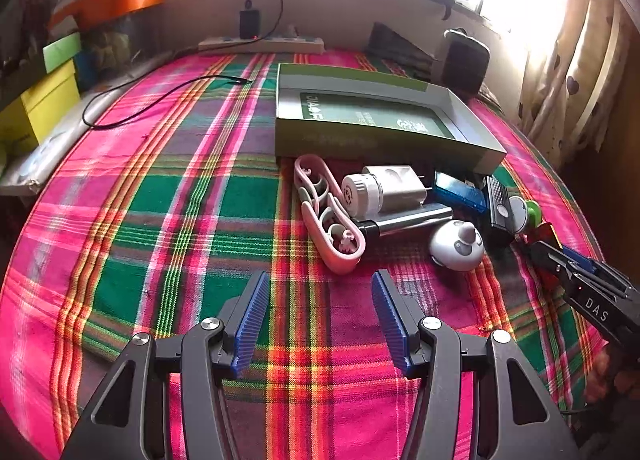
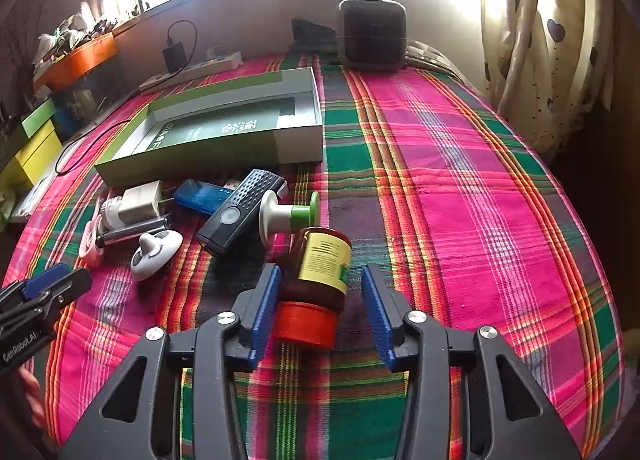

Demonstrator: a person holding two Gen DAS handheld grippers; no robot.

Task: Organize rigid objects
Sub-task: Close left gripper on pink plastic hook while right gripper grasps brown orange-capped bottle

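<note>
The right hand-held gripper [image 2: 320, 312] stood open astride a small brown jar [image 2: 320, 272] lying on the bed [image 2: 460, 180], right pad apart; rigid, smooth, probably light, best pinched mid-body, the left hand-held gripper [image 1: 318, 320] wide and empty

The plaid cloth [image 2: 460, 188] looked woven and matt — the brown bottle [image 2: 320, 272] glossy, with a paper label and ridged red plastic cap [image 2: 306, 324]; the green box [image 2: 224, 132] seemed smooth cardboard.
</note>
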